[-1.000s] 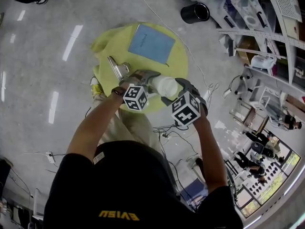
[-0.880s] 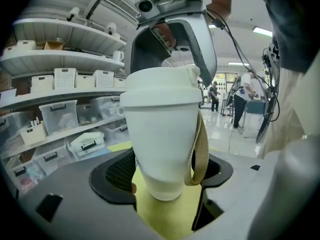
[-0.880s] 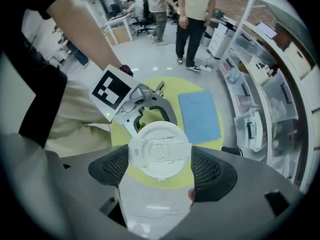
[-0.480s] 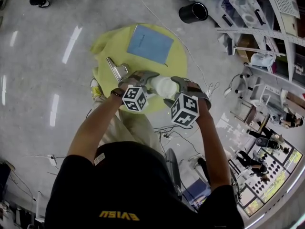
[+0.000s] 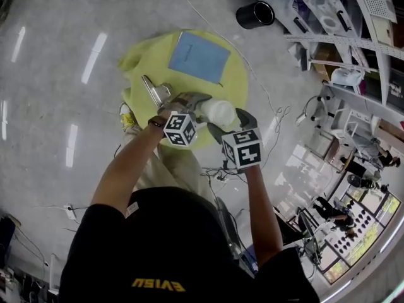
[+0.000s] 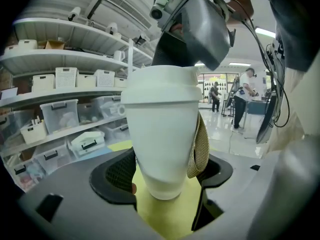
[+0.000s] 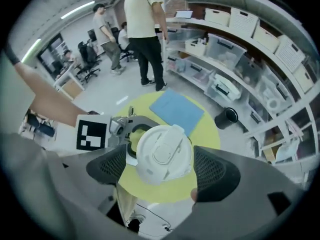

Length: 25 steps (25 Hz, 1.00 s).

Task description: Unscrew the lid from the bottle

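Note:
A white bottle [image 5: 218,112] is held in the air over the edge of the yellow table [image 5: 145,62], lying roughly level in the head view. My left gripper [image 5: 199,105] is shut on the bottle's body [image 6: 160,149], with both pads pressed against its sides. The white lid [image 7: 164,154] points toward my right gripper [image 5: 230,122]. That gripper's jaws have just been opening. The lid sits between its pads [image 7: 215,174] with a gap on each side. The left gripper [image 7: 131,129] shows behind the lid in the right gripper view.
A blue sheet [image 5: 199,57] and a metal tool [image 5: 154,90] lie on the yellow table. A black bin [image 5: 257,16] stands on the floor beyond, beside shelves with storage boxes [image 5: 353,17]. Cables [image 5: 221,169] trail on the floor. People stand [image 7: 145,34] beyond the table.
My right gripper has rolled around the lid and its jaws stand wider, off the lid. The right arm has swung in toward the body. The left gripper and bottle have stayed put.

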Available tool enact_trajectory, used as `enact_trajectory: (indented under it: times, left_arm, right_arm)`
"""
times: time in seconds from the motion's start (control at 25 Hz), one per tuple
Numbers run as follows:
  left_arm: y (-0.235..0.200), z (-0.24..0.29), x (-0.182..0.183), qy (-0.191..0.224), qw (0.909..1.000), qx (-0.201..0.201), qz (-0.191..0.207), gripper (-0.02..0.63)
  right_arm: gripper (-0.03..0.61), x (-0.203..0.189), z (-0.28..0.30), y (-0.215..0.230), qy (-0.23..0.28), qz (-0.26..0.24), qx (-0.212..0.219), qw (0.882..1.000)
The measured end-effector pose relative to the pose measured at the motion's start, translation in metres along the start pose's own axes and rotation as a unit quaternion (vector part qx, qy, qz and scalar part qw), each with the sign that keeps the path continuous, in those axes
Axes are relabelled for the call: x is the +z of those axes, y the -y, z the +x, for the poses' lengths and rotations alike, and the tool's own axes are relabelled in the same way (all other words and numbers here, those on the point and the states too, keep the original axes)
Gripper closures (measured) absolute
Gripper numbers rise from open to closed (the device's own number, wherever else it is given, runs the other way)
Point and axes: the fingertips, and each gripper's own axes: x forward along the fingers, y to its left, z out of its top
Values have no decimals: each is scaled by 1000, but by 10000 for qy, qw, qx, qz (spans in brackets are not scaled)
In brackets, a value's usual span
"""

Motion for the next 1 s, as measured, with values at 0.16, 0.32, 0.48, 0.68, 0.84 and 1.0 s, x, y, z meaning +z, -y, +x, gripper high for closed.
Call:
enact_trajectory:
  times: [0.16, 0.32, 0.48, 0.68, 0.84, 1.0]
  left_arm:
    - [0, 0, 0, -2, 10000, -1, 21, 255]
    - [-1, 0, -3, -11, 10000, -3, 4, 256]
    - [0, 1, -2, -33, 10000, -26, 17, 256]
    - [0, 0, -5, -49, 10000, -50, 32, 258]
    - [-1, 0, -4, -58, 10000, -53, 23, 259]
    - [-1, 1, -4, -65, 10000, -49, 19, 261]
  right_arm:
    - [227, -4, 7, 7, 29, 411, -301, 9987]
    - [230, -2, 9, 6, -8, 202, -210, 9996]
    - [232, -4, 7, 5, -182, -350, -31, 9992]
    - [232, -4, 9, -2, -298, -1580, 294, 9866]
    - [232, -3, 8, -4, -588, -2698, 552, 9595]
    - [232, -5, 9, -5, -943, -3645, 716, 9237]
